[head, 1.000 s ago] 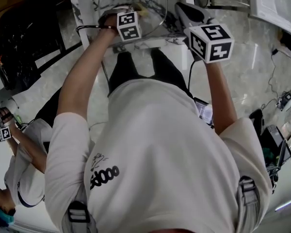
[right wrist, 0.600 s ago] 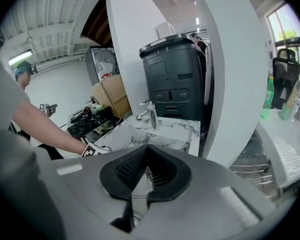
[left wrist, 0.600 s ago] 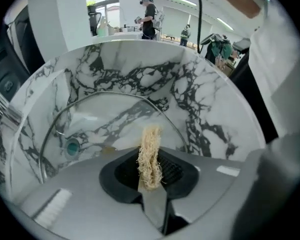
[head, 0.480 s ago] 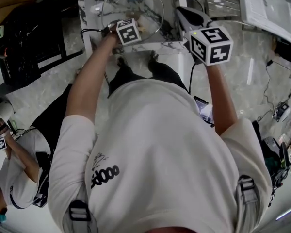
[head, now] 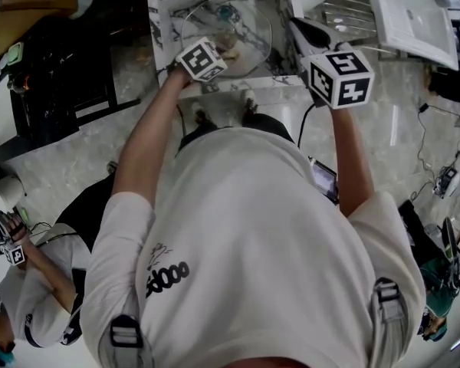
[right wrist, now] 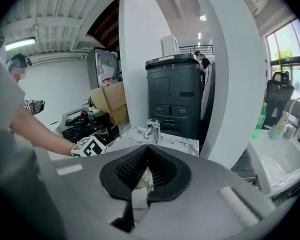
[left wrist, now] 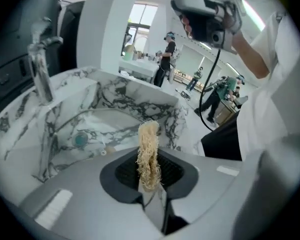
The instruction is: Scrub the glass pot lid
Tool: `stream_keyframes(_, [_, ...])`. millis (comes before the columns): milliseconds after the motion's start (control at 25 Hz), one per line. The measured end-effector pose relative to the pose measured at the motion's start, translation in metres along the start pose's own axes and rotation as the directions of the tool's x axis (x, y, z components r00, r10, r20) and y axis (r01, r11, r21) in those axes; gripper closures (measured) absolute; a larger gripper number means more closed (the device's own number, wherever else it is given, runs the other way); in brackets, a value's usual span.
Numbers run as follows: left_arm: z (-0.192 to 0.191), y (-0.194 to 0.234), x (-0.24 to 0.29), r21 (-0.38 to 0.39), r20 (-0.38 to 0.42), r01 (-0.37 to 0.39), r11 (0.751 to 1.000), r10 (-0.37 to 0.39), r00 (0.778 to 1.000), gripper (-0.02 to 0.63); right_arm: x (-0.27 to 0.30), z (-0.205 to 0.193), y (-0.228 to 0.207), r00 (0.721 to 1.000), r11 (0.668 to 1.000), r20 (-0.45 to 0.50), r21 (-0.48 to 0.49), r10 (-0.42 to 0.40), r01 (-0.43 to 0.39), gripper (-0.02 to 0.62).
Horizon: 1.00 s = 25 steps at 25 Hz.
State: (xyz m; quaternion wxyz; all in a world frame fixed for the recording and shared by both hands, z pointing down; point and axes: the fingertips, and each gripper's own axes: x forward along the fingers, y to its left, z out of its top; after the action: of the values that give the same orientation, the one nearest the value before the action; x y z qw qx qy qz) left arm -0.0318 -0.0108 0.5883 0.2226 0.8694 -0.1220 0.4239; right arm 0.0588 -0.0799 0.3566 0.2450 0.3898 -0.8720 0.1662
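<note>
Head view: at far left, a second person [head: 32,282] stood by with a marker-cubed gripper of their own, well apart from the wearer in the white T-shirt [head: 253,244], who leaned over a marble sink [head: 158,15]. The wearer's left tool [head: 211,55] reached over the near edge of the basin, above the glass pot lid [head: 249,23], which lay inside the sink as a clear disc against the veined stone. In the left gripper view, the left tool [left wrist: 149,171] was clenched on a tan, fibrous scrubber [left wrist: 148,144] that stood upright between its pads, pointing toward the basin wall [left wrist: 115,96]; a chrome faucet [left wrist: 40,59] rose at the sink's left edge. Whether the scrubber touched the lid could not be told. To the right, the right tool [head: 305,31] hung just beside the sink's right edge, apart from the lid, and from the left tool's camera it showed raised high above the worktop [left wrist: 205,19]. In the right gripper view, the right tool [right wrist: 146,170] had its pads drawn together at the tips with nothing gripped between them, the faucet [right wrist: 152,130] showing beyond.
</note>
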Motion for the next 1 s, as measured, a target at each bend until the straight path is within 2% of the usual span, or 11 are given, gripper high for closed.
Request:
stream_keyframes(80, [0.010, 0.013, -0.027, -0.031, 0.097, -0.065, 0.997, 0.067, 0.993, 0.551, 0.000, 0.010, 0.003, 1.000, 1.000, 0.017, -0.012, -0.015, 0.015, 0.591])
stream_keyframes(160, [0.018, 0.024, -0.055, -0.075, 0.187, -0.123, 0.990, 0.135, 0.973, 0.549, 0.001, 0.019, 0.006, 0.999, 0.999, 0.031, -0.024, -0.027, 0.028, 0.591])
stream_keyframes(280, [0.028, 0.041, -0.102, -0.172, 0.318, -0.208, 0.963, 0.254, 0.913, 0.549, 0.005, 0.033, 0.012, 0.998, 0.999, 0.053, -0.042, -0.031, 0.033, 0.591])
stream_keyframes(360, [0.035, 0.049, -0.135, -0.217, 0.385, -0.265, 0.940, 0.332, 0.861, 0.549, 0.009, 0.044, 0.017, 0.997, 0.998, 0.072, -0.057, -0.033, 0.037, 0.592])
stream_keyframes(520, [0.050, 0.061, -0.196, -0.247, 0.463, -0.382, 0.891, 0.455, 0.761, 0.549, 0.014, 0.068, 0.023, 0.993, 0.994, 0.111, -0.093, -0.039, 0.049, 0.591])
stream_keyframes(760, [0.082, 0.072, -0.299, -0.285, 0.562, -0.542, 0.791, 0.596, 0.574, 0.549, 0.012, 0.114, 0.033, 0.979, 0.987, 0.197, -0.140, -0.049, 0.078, 0.592])
stream_keyframes(1000, [0.115, 0.072, -0.393, -0.341, 0.619, -0.654, 0.675, 0.685, 0.384, 0.549, -0.002, 0.166, 0.042, 0.952, 0.976, 0.302, -0.185, -0.053, 0.113, 0.592])
